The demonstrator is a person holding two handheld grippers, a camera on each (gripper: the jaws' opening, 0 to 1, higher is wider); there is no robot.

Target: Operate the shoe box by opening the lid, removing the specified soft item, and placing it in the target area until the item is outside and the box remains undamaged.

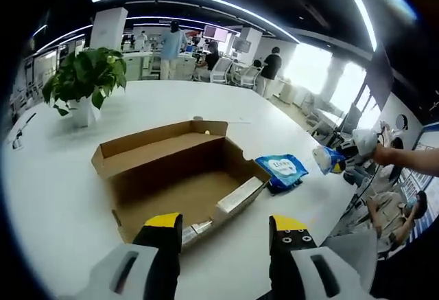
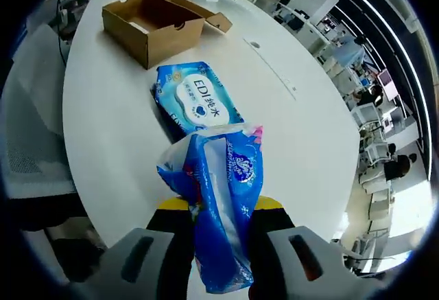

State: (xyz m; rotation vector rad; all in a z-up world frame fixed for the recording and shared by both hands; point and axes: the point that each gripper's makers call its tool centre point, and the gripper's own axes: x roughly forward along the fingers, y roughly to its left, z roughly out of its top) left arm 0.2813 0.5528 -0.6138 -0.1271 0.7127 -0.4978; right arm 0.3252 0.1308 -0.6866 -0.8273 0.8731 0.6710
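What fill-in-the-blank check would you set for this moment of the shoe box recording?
1. The right tool is shut on a blue soft ____.
2. The shoe box on the white table has its lid ____.
3. The flat wipes pack lies ____ the box, on the table.
4. The left tool holds ____.

Missing words: pack; open; outside; nothing

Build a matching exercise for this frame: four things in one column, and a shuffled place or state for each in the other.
Things:
1. shoe box
2. flat wipes pack
3. crinkled blue packet
4. potted plant

Places or states:
A. clamped between the right gripper's jaws
B. lying flat on the white table beside the box
C. open, lid folded back
D. standing upright on the table beyond the box

Pairs: 1-C, 2-B, 3-A, 4-D
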